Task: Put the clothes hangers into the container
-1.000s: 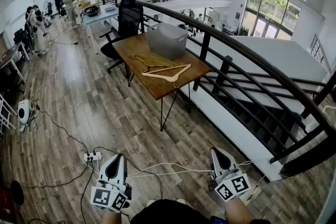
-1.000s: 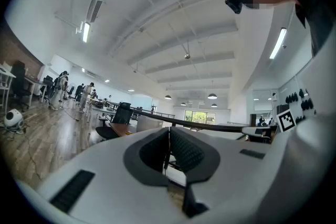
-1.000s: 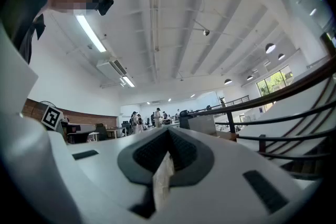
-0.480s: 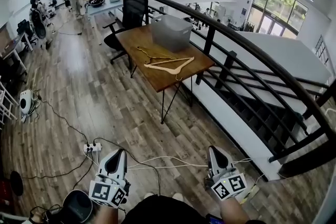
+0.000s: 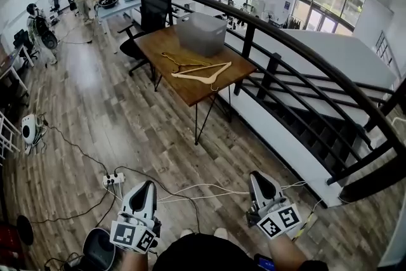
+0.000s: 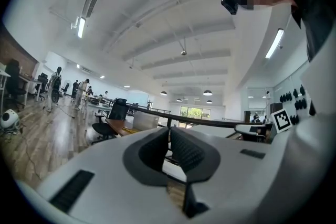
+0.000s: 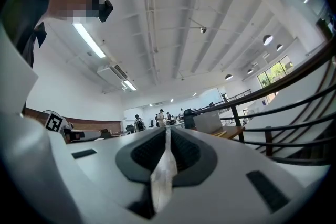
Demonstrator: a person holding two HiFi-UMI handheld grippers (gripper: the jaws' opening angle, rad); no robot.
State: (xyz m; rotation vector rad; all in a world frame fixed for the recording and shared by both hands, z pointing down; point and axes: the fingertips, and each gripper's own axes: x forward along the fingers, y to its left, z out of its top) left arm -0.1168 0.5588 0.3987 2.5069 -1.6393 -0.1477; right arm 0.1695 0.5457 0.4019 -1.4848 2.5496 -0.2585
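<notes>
Two clothes hangers (image 5: 202,72) lie flat on the tabletop (image 5: 190,95), overlapping near its middle: a pale wooden one toward the near right edge, and a darker one toward the left edge. The grey container (image 5: 202,33) stands upright on the far end of the same tabletop, just beyond the hangers and apart from them. A black railing (image 5: 298,57) runs along the table's right side, and an office chair (image 5: 154,9) stands behind its far left corner.

Both grippers are held low over the wooden floor, well short of the table, tips pointing forward toward it. The left gripper (image 5: 144,187) has its pads pressed together and holds nothing. The right gripper (image 5: 257,177) is just beginning to open, its pads barely parted and nothing between them. Cables (image 5: 190,190) trail across the floor ahead of both.
</notes>
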